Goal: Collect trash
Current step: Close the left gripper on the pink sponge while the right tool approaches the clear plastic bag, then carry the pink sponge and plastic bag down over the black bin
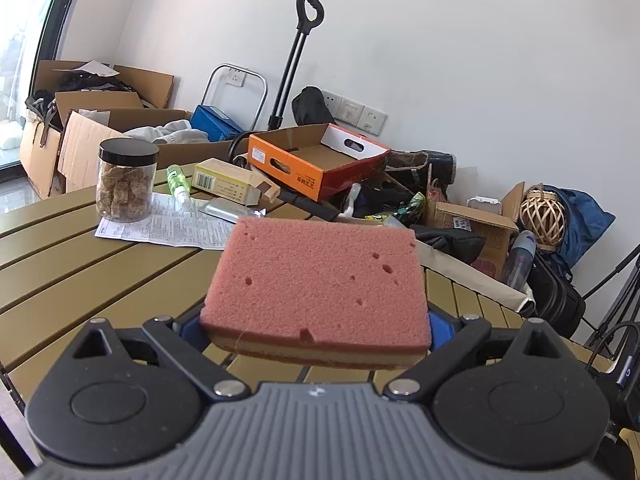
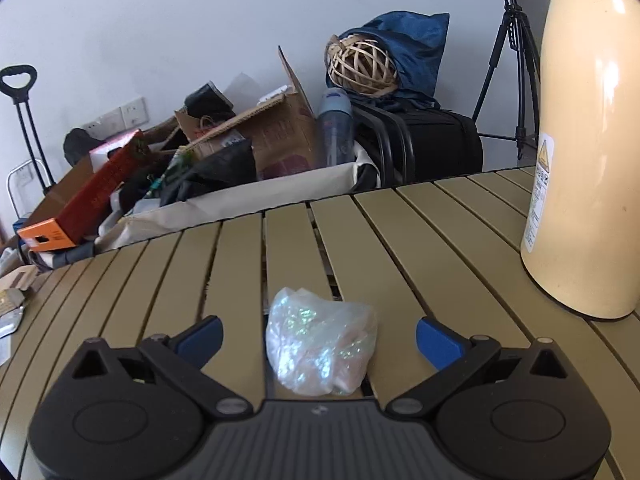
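My left gripper (image 1: 314, 330) is shut on a pink sponge (image 1: 316, 280) with a yellow underlayer, held flat above the slatted table (image 1: 80, 272). The sponge hides most of both blue fingers. In the right wrist view a crumpled clear plastic wad (image 2: 320, 340) lies on the table (image 2: 420, 240) between the blue fingertips (image 2: 202, 338) of my right gripper (image 2: 320, 340). That gripper is open, with a gap on each side of the wad.
A jar of brown cubes (image 1: 126, 180), a printed leaflet (image 1: 168, 226), a green spray bottle (image 1: 178, 182), a yellow carton (image 1: 230, 182) and a foil tube (image 1: 230, 210) lie at the table's far side. A cream jug (image 2: 580, 152) stands at right. Boxes, bags and a tripod (image 2: 516, 60) crowd the floor beyond.
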Demonstrator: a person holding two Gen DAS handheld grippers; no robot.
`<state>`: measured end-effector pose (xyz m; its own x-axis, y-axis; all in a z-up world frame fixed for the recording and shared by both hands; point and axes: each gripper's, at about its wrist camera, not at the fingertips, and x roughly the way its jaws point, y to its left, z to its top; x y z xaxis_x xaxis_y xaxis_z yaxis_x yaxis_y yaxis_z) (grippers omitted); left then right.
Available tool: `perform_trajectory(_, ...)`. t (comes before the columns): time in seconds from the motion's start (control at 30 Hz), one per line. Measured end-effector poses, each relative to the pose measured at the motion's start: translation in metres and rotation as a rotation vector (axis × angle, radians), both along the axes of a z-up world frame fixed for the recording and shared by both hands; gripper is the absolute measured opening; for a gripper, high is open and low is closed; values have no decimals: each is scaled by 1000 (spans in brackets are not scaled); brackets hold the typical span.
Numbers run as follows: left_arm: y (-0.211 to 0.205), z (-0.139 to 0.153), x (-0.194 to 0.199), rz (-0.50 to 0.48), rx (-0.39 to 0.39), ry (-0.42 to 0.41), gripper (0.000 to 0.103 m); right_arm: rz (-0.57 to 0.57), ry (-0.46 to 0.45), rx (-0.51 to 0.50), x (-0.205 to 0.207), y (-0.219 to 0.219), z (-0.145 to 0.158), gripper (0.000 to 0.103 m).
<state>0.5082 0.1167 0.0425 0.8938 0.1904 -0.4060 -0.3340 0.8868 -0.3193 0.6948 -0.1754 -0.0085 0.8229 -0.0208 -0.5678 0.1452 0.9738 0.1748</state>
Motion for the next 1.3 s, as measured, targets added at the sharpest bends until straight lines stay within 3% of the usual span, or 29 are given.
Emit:
perform_trajectory(0.13, 7, -1, 3, 19, -9, 7, 99, -15, 35, 19, 14, 0, -7, 101)
perform_trajectory(0.23, 9, -1, 5, 24, -13, 13, 99, -15, 52, 25, 21, 0, -11, 91)
perform_trajectory(0.33, 9, -1, 5, 23, -11, 11, 99, -5, 63, 15, 22, 1, -12, 75)
perform_trajectory(0.4, 9, -1, 5, 19, -8, 10, 99, 10, 66, 19, 21, 1, -12, 57)
perform_trajectory(0.47, 9, -2, 5, 18, -7, 13, 99, 24, 62, 38, 17, -2, -11, 53)
perform_trajectory(0.83, 6, 2, -7, -4, 7, 0, 99, 85, 37, -10, -26, -4, 4, 48)
perform_trajectory(1.3, -21, 3, -81, -45, 43, -18, 99, 235, -72, 12, -157, -12, 45, 48)
